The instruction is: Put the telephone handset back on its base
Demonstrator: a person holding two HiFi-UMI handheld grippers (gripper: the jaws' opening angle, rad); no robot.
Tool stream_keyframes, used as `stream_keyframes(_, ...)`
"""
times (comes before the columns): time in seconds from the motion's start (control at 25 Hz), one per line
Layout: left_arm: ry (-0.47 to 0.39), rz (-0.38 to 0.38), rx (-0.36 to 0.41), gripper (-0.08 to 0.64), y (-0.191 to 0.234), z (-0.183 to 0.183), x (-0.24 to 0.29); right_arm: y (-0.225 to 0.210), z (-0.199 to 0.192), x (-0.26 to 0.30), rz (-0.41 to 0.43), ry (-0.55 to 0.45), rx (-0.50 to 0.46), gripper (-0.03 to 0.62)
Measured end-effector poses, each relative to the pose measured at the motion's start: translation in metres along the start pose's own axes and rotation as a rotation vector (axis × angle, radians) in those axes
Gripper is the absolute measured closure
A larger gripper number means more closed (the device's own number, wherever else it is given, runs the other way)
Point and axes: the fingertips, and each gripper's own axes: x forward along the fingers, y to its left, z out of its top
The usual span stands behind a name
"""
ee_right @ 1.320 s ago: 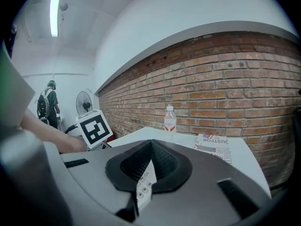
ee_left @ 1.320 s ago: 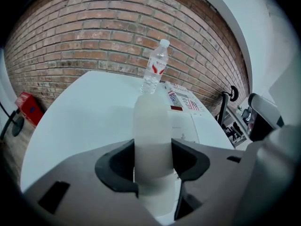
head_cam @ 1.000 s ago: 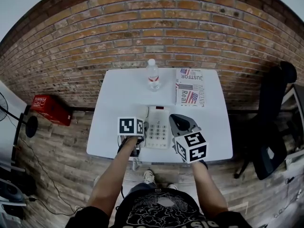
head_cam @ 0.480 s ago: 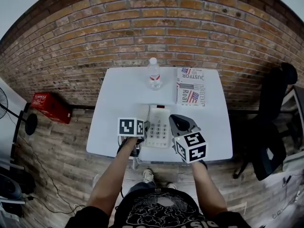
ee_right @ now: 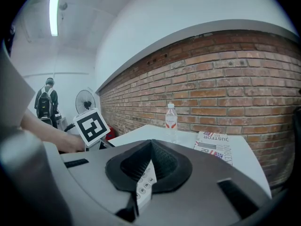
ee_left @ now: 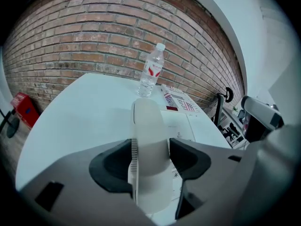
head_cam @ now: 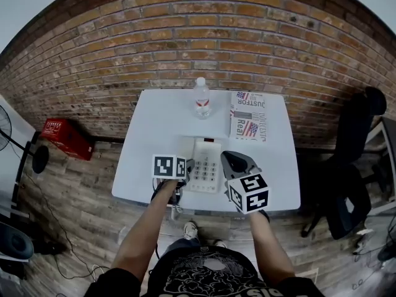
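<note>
The white telephone base sits near the front edge of the white table. Its pale handset lies along the base's left side, pointing away from me. My left gripper straddles the handset; its jaws are opening, and the dark pads stand right beside the handset's sides without squeezing it. In the head view the left gripper is at the base's left edge. My right gripper hovers to the right of the base. It is shut on nothing, and the keypad shows below it.
A clear water bottle stands at the table's back centre, with a folded newspaper to its right. A brick wall runs behind. A red box lies on the floor at left and a black chair stands at right.
</note>
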Motion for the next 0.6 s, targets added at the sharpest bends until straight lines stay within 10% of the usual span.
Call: stream_keyframes(0.6, -0.162, 0.054, 0.031, 0.324, 0.003, 0.017, -0.056, 0.013, 0.007, -0.009, 0.056, -0.010, -0.035, 0.591)
